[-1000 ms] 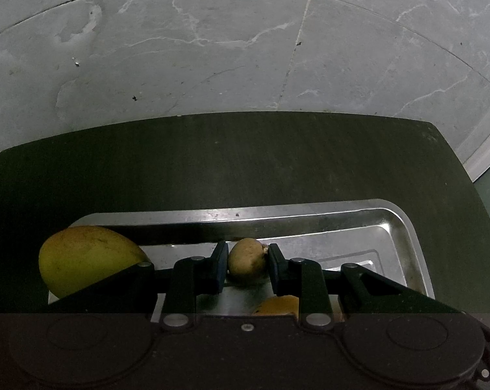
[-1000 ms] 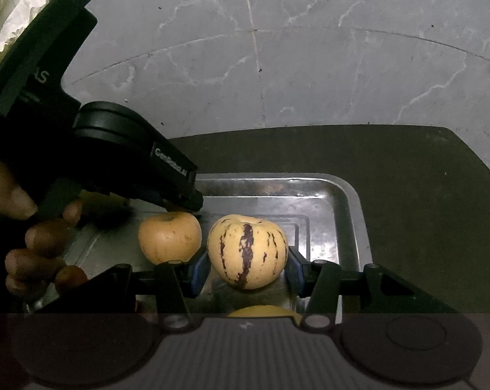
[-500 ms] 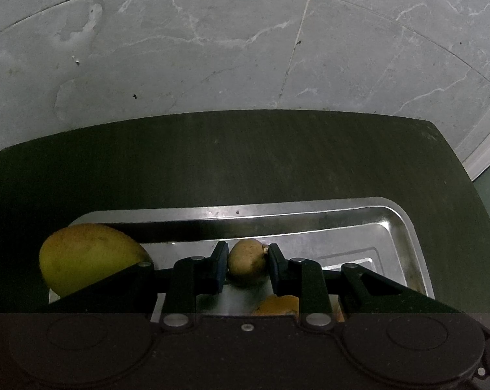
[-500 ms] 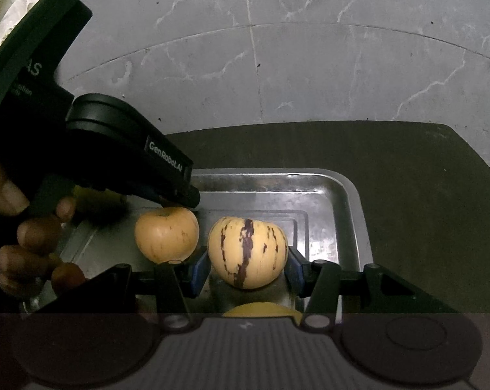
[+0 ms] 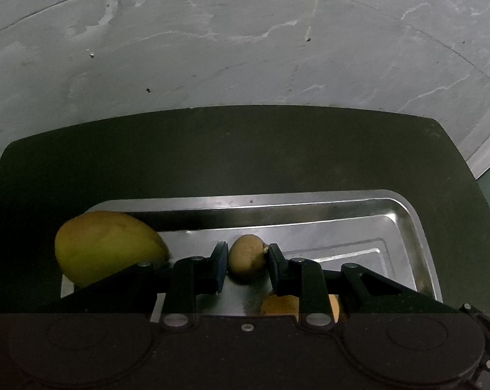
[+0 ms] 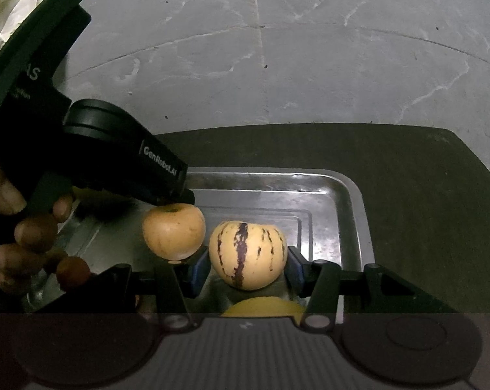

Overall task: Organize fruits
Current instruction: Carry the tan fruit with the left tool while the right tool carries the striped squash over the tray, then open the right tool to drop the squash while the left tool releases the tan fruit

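Over the metal tray [image 5: 407,214], the left gripper [image 5: 247,257] still clamps its jaws on a small brown fruit [image 5: 246,253]; the right gripper [image 6: 247,265] keeps gripping a striped yellow fruit [image 6: 246,255], unmoved.

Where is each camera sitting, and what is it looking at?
Left wrist: sits on the left claw, looking forward and down at a small brown fruit, a mango and the metal tray; only claw fingers show.
Right wrist: sits on the right claw, looking at a striped fruit; the left claw body and the person's hand show.
Shared: the same tray and orange-tan fruit, on a dark table.
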Available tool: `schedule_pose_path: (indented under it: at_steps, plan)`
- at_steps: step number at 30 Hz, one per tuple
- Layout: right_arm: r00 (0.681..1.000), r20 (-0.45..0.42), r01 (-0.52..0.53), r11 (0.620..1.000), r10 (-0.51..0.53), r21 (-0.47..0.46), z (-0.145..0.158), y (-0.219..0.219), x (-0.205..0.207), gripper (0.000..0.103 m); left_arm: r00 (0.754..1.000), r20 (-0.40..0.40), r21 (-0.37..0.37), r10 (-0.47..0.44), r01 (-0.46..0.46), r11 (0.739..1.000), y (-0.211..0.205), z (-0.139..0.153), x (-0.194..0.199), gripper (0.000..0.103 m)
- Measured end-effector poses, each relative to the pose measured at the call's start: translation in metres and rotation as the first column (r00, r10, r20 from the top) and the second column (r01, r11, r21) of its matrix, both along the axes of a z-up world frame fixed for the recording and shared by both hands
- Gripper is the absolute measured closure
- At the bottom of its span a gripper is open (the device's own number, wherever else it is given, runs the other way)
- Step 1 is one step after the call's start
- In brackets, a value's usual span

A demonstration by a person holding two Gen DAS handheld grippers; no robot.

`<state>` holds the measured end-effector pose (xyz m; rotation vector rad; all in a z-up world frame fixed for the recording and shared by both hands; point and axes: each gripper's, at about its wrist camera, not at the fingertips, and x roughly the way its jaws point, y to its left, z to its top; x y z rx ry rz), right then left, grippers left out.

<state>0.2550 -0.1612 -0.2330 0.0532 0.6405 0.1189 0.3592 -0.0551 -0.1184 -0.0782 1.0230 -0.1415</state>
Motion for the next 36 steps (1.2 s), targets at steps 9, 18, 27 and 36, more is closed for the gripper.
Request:
schedule_pose_path:
  at_steps: [9, 18, 27, 36]
  plan:
    - [1.0, 0.013, -0.023, 1.0, 0.024, -0.011, 0.004, 0.005, -0.004, 0.046, 1.0, -0.003, -0.001, 0.013, -0.013, 1.0, 0.007, -0.001, -0.003, 0.074]
    - [0.999, 0.02, -0.042, 0.999, 0.042, -0.021, 0.009, 0.012, -0.01, 0.043, 1.0, -0.007, -0.008, 0.022, -0.022, 1.0, 0.015, 0.0, -0.011, 0.065]
    - [0.998, 0.027, -0.048, 0.999, 0.048, -0.027, 0.012, 0.019, -0.015, 0.032, 1.0, 0.012, -0.019, 0.027, -0.027, 0.999, 0.023, 0.007, -0.017, 0.052]
    - [0.999, 0.042, -0.022, 0.999, 0.024, -0.042, 0.017, 0.02, -0.02, 0.016, 0.999, 0.04, -0.041, 0.03, -0.028, 0.999, 0.027, 0.018, -0.025, 0.032]
